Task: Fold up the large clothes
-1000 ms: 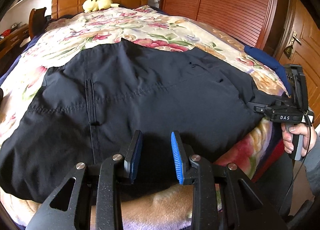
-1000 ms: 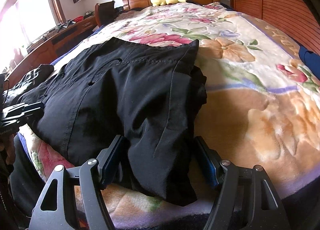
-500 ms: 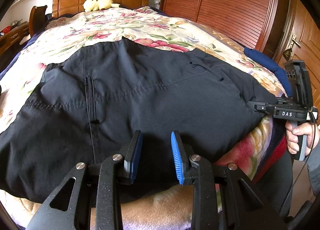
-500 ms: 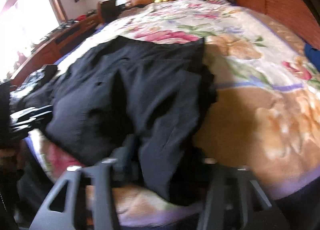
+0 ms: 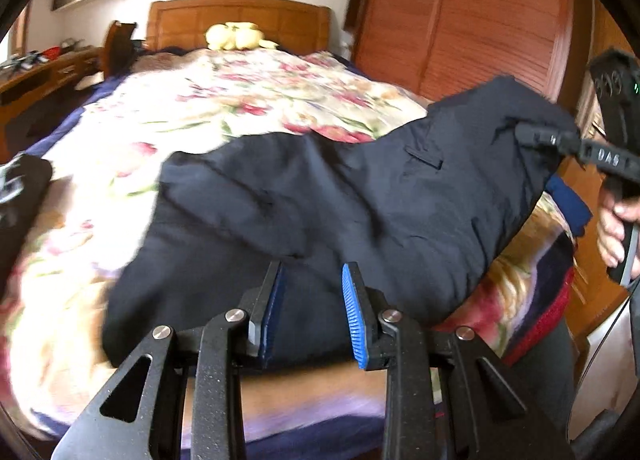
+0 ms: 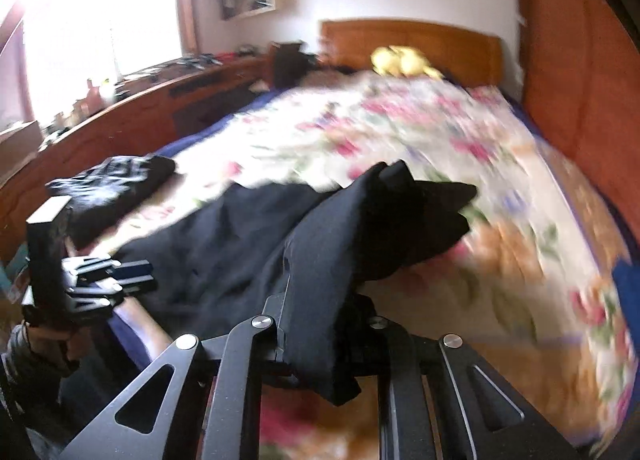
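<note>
From the left wrist camera, the left hand-held gripper (image 5: 312, 308) sits at the near edge of the bed (image 5: 120, 132), its blue-padded fingers (image 5: 357, 320) standing apart with dark cloth behind the gap; nothing is pinched between them. The black garment (image 5: 320, 204) lies across the flowered blanket (image 5: 256, 88), flat on the left and pulled up off the bed at its right end. There the right hand-held gripper (image 5: 532, 136) bites a corner of the cloth and holds it raised in front of the wooden wardrobe (image 5: 460, 20). This view alone shows that lifted corner from outside, and the bare skin of the hand on the handle. A yellow plush toy (image 5: 236, 36) sits by the headboard (image 5: 240, 16).

From the right wrist camera, much is blurred. The right hand-held gripper (image 6: 320, 324) is clamped on a thick fold of the black garment (image 6: 248, 244), which hangs down over the jaws and hides the fingertips. Only this view shows the window (image 6: 100, 20), the long table (image 6: 132, 116) along the left wall, and a second dark folded item (image 6: 116, 184) on the bed's left edge. The left hand-held gripper (image 6: 132, 276) shows at the left, its fingers apart just beside the garment's hem. Beyond the garment the blanket runs open up to the headboard; the wardrobe stands close along the right side.
</note>
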The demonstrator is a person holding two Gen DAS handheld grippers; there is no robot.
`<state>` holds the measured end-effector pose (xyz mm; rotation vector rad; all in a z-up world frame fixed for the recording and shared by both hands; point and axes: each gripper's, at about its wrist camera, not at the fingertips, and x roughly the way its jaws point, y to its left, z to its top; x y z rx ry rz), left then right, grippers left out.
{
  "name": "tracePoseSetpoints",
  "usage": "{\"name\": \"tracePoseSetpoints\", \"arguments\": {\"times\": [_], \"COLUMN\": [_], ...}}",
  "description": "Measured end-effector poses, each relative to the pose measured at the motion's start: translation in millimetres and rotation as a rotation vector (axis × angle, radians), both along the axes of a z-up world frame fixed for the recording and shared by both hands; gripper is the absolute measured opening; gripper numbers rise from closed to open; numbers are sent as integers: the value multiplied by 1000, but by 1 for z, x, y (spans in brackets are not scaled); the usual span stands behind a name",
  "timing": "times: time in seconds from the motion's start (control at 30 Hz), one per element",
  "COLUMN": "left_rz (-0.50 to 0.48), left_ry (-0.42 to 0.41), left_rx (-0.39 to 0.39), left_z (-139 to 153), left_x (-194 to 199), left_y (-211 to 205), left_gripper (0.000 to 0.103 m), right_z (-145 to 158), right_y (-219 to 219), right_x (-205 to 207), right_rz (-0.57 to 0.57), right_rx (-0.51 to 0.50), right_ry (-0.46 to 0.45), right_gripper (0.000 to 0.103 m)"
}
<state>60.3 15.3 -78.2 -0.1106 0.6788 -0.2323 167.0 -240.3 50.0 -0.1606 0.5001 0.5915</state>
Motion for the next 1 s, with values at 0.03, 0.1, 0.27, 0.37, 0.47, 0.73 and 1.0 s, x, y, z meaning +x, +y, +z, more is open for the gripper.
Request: {"name": "tracePoseSetpoints", "arguments": {"times": [0.03,0.1,0.27,0.37,0.47,0.73,1.0], "left_rz": [17,61,153,199,220,225,167], "left_ry": [-3,-12,-16,-9,7,13,-28], "left_rx": [3,13,11,8,-11,-16,-30], "left_z": [0,3,3,0,-5,-8,11], "left_x": [-2,-11,-29,-37,-41,-43,-33], "left_y": [9,30,70,87,97,102,88], "left_gripper": [31,31,31,31,31,31,31], "right_z": [7,19,21,4,-10,2,-36], "right_y": [14,48,142,192,222,194,128], "right_x": [-1,-2,1,8,17,24,16], "right_rz": [29,94,244,302,318,316,187], "right_rx": [-3,-12,-69,-114,-140,-65,-86], "right_ry": [-15,-36,-52,-11,34,36,27], "right_gripper": [15,15,15,20,34,61,60]}}
